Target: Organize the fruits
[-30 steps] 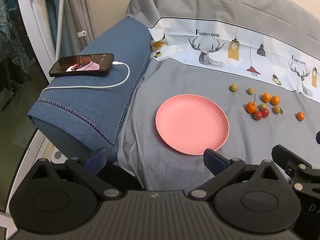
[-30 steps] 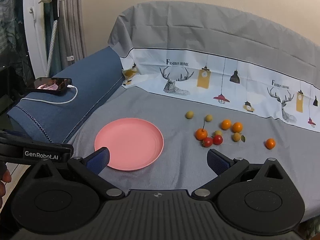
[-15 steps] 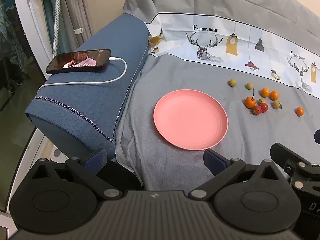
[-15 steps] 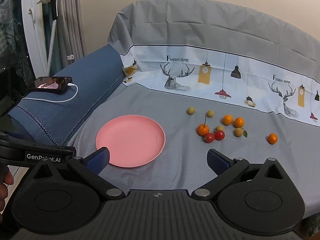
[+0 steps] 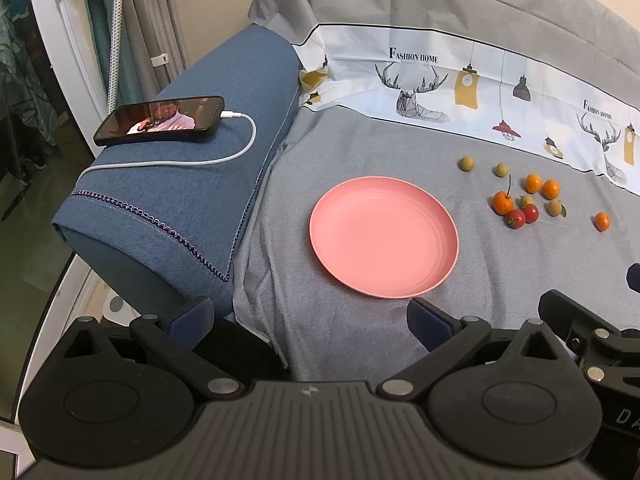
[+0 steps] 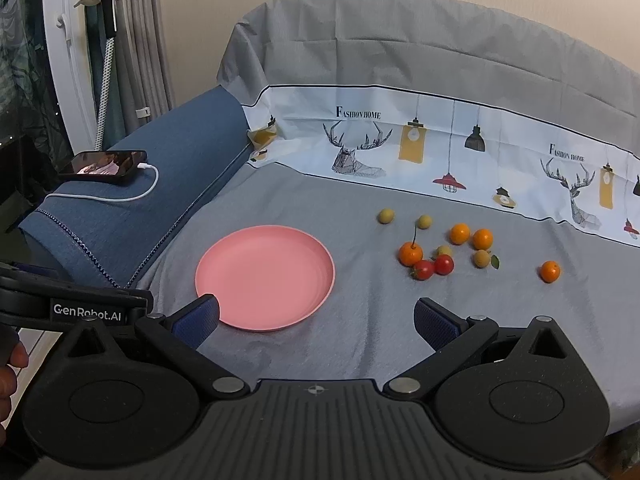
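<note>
An empty pink plate (image 5: 384, 236) (image 6: 265, 272) lies on the grey sofa cover. To its right lie small loose fruits: orange ones (image 6: 459, 234) (image 5: 533, 183), two red cherry tomatoes (image 6: 443, 264) (image 5: 516, 218), yellow-green ones (image 6: 386, 216) (image 5: 466, 163), and a lone orange one (image 6: 550, 271) (image 5: 601, 221) farthest right. My left gripper (image 5: 310, 316) is open and empty, near the plate's front edge. My right gripper (image 6: 316, 316) is open and empty, in front of the plate and the fruits.
A phone (image 5: 160, 121) (image 6: 103, 162) on a white charging cable (image 5: 224, 152) lies on the blue armrest (image 5: 180, 184) at the left. The printed sofa cover (image 6: 440, 152) rises behind the fruits. The other gripper's body (image 6: 72, 304) shows at the left.
Both grippers have drifted slightly; the plate and fruits sit a little lower and nearer in both views. Both grippers stay open. Nothing on the sofa has moved.
</note>
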### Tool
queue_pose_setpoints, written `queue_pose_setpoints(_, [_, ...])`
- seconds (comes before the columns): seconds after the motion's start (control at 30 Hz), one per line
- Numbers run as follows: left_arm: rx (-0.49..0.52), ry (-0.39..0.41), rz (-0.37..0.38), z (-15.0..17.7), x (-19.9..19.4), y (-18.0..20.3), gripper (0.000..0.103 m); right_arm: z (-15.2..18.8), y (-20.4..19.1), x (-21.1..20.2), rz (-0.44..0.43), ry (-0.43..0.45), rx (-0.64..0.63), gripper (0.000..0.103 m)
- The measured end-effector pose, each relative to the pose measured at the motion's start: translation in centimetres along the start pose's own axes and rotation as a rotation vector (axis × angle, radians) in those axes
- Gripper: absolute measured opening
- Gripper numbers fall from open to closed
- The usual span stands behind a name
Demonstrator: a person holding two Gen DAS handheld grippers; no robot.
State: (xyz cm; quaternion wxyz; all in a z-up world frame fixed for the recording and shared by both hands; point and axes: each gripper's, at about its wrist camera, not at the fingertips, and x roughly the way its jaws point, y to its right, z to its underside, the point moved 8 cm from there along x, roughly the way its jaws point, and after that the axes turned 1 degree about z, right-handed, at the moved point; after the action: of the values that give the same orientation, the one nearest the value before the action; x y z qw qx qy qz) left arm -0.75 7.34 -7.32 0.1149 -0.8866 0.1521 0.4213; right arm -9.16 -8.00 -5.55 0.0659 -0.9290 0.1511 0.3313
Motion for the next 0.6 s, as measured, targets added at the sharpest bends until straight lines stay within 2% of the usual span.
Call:
queue_pose_setpoints(0.37, [0.024, -0.036, -0.02, 0.2, 0.8, 0.6, 0.103, 0.3, 0.4, 0.8, -0.029, -0.017, 0.029, 0.103])
queue_pose_setpoints(0.6, [0.063, -0.068, -0.044, 0.2, 1.6, 1.6, 0.103, 0.9, 1.8, 1.6, -0.051, -0.031, 0.095, 0.103])
